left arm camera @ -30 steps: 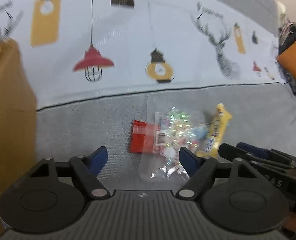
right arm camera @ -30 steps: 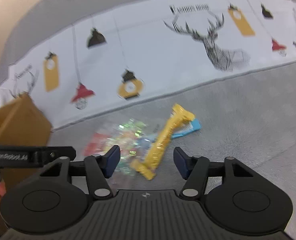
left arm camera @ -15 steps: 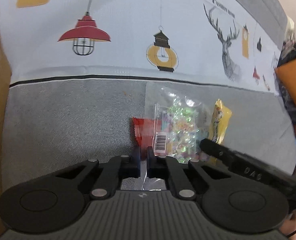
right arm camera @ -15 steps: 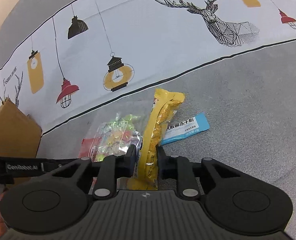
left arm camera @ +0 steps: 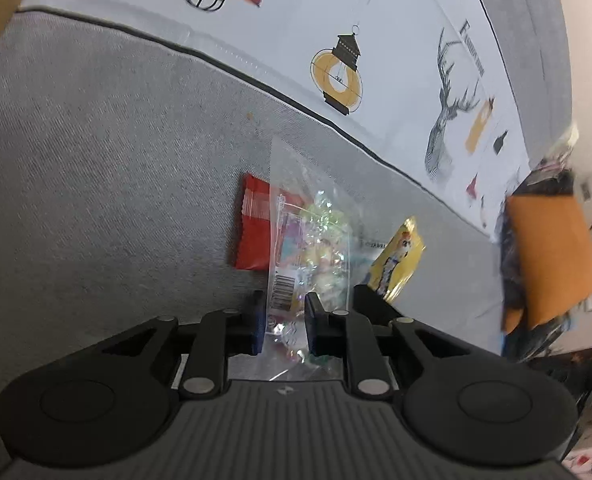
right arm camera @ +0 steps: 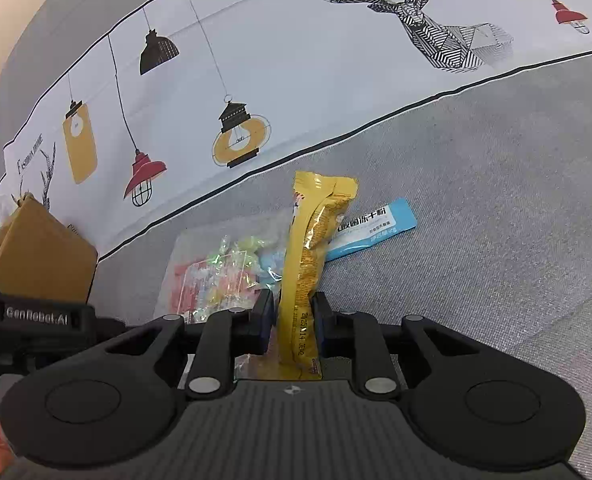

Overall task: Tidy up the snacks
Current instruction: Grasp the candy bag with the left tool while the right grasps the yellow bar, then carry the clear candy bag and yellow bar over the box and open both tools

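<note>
Left gripper [left arm camera: 283, 326]: jaws pinching near end of clear plastic bag of pastel wrapped candies [left arm camera: 313, 240], bag running toward 12 o'clock over grey fabric surface [left arm camera: 96, 168].
Right gripper [right arm camera: 294, 326]: jaws clamped on near end of long yellow foil snack packet [right arm camera: 315, 248], packet pointing to 12 o'clock.
Red wrapper [left arm camera: 254, 228]: partly under candy bag, at its 9 o'clock side.
Blue sachet with white label [right arm camera: 369, 228]: flat at 2 o'clock of yellow packet, touching it.
Brown cardboard box [right arm camera: 40, 256]: at 9 o'clock in right view, well apart from snacks.
Lamp-and-deer printed cloth [right arm camera: 296, 60]: across 12 o'clock.
</note>
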Demonstrator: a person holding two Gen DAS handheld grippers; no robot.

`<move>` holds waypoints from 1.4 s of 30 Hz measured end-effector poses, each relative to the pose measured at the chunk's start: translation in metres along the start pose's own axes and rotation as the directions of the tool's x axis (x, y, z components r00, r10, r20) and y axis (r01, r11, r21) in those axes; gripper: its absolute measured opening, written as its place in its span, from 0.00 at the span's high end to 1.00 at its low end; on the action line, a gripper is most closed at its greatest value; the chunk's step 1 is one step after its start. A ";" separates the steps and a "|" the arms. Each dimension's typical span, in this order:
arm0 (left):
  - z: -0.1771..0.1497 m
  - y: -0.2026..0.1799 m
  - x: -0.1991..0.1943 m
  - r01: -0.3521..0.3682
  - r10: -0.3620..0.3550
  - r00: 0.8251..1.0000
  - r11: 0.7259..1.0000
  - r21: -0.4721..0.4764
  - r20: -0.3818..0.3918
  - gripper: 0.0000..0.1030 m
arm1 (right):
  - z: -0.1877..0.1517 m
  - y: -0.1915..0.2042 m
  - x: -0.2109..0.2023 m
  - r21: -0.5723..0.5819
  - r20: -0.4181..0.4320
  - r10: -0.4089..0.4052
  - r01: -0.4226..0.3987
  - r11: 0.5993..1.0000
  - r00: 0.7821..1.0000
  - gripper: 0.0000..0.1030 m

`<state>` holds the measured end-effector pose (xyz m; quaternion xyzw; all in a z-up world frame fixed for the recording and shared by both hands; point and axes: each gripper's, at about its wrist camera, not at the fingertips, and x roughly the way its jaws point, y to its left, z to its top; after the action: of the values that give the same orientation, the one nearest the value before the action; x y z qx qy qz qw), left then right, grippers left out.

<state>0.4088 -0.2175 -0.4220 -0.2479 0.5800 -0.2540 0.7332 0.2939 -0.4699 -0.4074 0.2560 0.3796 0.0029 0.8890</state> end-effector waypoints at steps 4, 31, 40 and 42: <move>-0.005 -0.022 0.000 -0.024 0.022 1.000 0.990 0.136 0.015 0.91 | 0.001 0.000 0.002 0.000 -0.006 0.005 -0.005 1.000 1.000 0.78; -0.134 -0.075 -0.304 -0.383 0.149 0.845 0.839 0.387 0.513 0.93 | -0.090 0.221 -0.170 -0.213 0.191 0.115 -0.074 0.974 0.975 0.85; -0.138 -0.048 -0.431 -0.407 0.089 0.693 0.867 0.287 0.715 0.93 | -0.076 0.355 -0.209 -0.430 0.244 0.308 -0.182 0.884 0.920 0.85; -0.133 -0.034 -0.450 -0.320 0.049 0.709 0.912 0.259 0.703 0.94 | -0.070 0.375 -0.213 -0.463 0.246 0.342 -0.200 0.864 0.907 0.85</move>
<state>0.1868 0.0447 -0.1011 -0.1240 0.2345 -0.1711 0.9489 0.1660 -0.1544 -0.1336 0.1032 0.1803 0.1709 0.9631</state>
